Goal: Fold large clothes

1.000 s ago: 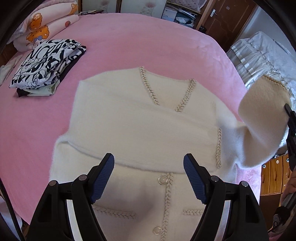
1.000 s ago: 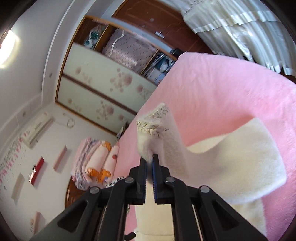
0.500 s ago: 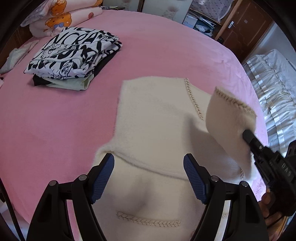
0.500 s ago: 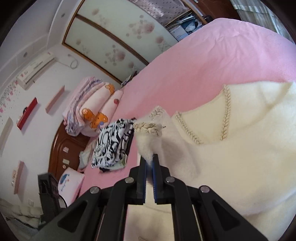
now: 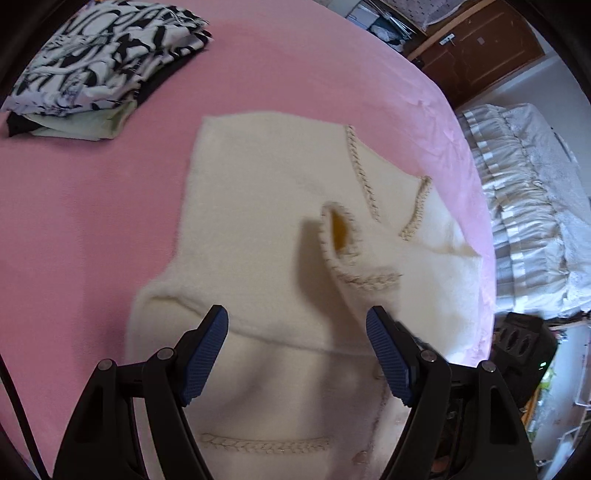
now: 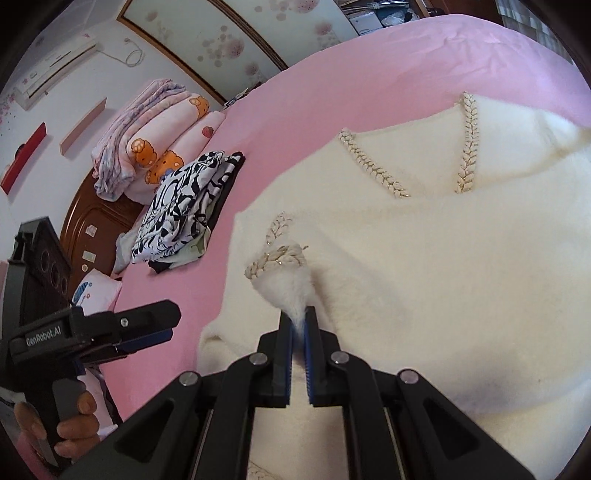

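Observation:
A cream fluffy cardigan [image 5: 258, 206] [image 6: 424, 266] with braided trim lies front up on the pink bed. Its sleeve cuff [image 6: 277, 258] [image 5: 343, 240] is pinched between the pads of my right gripper [image 6: 299, 317], which is shut on it and holds the sleeve over the cardigan's chest. My left gripper [image 5: 297, 332] hovers open above the cardigan's lower half with nothing between its fingers. In the right wrist view the left gripper [image 6: 147, 332] sits at the left edge, held by a hand [image 6: 70, 424].
A folded stack of black-and-white patterned clothes [image 5: 99, 62] [image 6: 184, 210] lies on the pink bedspread [image 5: 74, 221] beyond the cardigan. Rolled quilts [image 6: 155, 129] sit at the headboard. A white ruffled bed [image 5: 528, 206] stands to the right, wardrobe doors [image 6: 229, 33] behind.
The right gripper carried the sleeve from out at the side in over the cardigan's chest and lowered it. The left gripper shifted sideways and down, staying open.

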Tool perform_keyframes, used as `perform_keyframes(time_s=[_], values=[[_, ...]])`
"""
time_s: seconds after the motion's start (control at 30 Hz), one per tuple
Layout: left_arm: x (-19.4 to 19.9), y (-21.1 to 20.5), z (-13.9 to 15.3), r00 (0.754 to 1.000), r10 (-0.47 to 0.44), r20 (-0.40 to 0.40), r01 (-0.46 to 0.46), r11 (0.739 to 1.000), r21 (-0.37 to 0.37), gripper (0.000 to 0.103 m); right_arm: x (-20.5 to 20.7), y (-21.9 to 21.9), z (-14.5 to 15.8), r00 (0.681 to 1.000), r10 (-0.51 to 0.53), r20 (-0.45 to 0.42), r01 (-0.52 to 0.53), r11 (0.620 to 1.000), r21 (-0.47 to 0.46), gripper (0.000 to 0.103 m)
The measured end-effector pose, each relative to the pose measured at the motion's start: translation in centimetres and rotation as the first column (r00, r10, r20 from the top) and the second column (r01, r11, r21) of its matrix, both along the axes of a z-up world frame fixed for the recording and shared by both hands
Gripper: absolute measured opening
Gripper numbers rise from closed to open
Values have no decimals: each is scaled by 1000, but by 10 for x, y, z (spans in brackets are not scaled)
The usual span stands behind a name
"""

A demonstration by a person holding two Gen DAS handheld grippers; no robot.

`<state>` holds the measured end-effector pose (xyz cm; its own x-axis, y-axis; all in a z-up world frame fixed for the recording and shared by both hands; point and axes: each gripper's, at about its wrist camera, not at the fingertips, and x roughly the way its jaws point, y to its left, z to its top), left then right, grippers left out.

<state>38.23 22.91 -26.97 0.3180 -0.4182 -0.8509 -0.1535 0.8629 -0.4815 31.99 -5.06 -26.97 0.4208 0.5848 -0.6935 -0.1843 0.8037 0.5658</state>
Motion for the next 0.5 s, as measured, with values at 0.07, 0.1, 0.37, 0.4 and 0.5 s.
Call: perform_keyframes(time_s=[0.07,0.1,0.37,0.4,0.5], values=[[9,-10,-5,999,-35,-16,34,997,-72,76,1,5,-4,1000,19,-2,-19,1000,-26,5],[15,-16,-7,998,-59,-22,57,994,-90,76,-1,6,-6,1000,26,-1,-26,999,-38,5],[46,-55,-53,967,-136,-215,87,971,-223,76,-7,9,-6,999,39,31,-37,997,-65,5],[48,-59,-58,965,-128,-230,73,970,-233,76,-7,9,-6,999,41,33,-39,997,-65,5],[55,-65,-67,962,-106,-252,33,960,-280,59,-8,10,-6,998,59,36,-56,995,-77,5]])
